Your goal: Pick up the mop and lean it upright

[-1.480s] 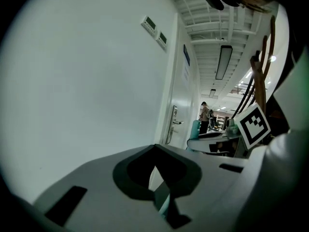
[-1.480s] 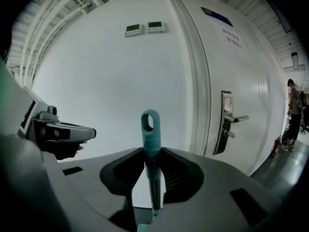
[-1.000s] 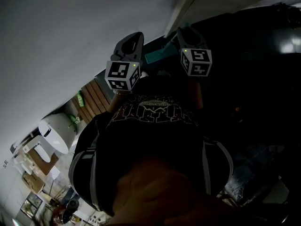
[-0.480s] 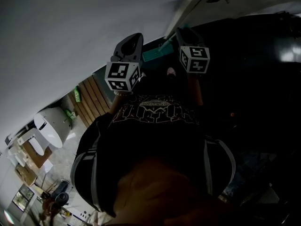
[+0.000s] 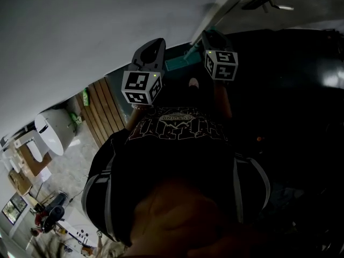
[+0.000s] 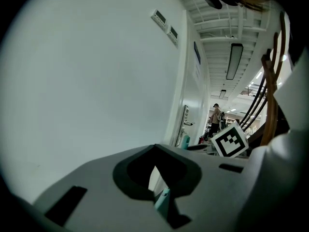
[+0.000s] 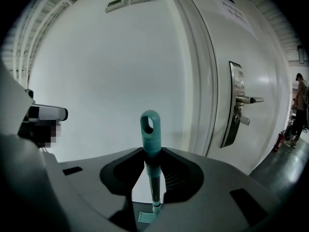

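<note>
The mop's pole (image 7: 154, 185) stands upright between the jaws of my right gripper (image 7: 150, 178), which is shut on it. Its teal cap with a hanging hole (image 7: 150, 128) rises above the jaws against the white wall (image 7: 120, 66). Far below, the teal mop head (image 7: 145, 217) shows through the gap. In the head view the right gripper (image 5: 214, 39) and the left gripper (image 5: 152, 50) are raised side by side near the wall, with a teal piece of the mop (image 5: 179, 62) between them. The left gripper (image 6: 155, 178) shows only a narrow slit with a teal tip (image 6: 163, 199) in it.
A white door (image 7: 227, 47) with a metal lever handle (image 7: 243, 103) is just right of the mop. A person (image 6: 215, 117) stands far down the bright corridor. Wooden slats (image 5: 103, 112) and a white rounded unit (image 5: 51, 130) lie at the lower left.
Both grippers stay almost where they were, with the right one edging slightly up. The background at the lower left has slid as the head view turned a little.
</note>
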Tool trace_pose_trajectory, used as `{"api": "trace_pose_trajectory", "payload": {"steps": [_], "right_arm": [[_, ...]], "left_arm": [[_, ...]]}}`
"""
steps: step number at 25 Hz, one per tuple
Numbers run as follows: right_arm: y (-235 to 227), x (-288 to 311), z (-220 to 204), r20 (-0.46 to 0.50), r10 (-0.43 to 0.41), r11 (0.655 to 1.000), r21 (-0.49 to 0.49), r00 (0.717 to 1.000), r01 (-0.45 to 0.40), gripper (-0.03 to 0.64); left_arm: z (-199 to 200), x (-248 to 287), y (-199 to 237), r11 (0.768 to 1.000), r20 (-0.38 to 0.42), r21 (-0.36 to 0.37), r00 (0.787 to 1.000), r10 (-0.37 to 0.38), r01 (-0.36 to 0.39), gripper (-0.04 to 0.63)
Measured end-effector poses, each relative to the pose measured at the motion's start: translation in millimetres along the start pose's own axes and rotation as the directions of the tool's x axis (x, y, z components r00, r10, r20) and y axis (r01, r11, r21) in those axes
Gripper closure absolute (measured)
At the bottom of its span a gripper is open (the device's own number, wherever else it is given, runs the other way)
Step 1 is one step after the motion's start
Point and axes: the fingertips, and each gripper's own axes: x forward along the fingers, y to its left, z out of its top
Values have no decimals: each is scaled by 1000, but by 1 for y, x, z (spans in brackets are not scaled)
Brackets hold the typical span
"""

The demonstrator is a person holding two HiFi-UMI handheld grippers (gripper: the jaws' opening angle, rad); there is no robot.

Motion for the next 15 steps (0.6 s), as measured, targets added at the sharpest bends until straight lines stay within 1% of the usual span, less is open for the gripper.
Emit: {"api": "trace_pose_trajectory", "payload": {"steps": [9,15], "right_arm": [[-7,18,10,5,16,1000,-17,1000,-16,500],[-18,35,16,9,14,1000,-26,1000,-14,500]], "left_arm": [[5,-9,7,998,16,-2,998,68,-68,551],[0,-6,6,997,6,-9,997,81,-81,551]]}}
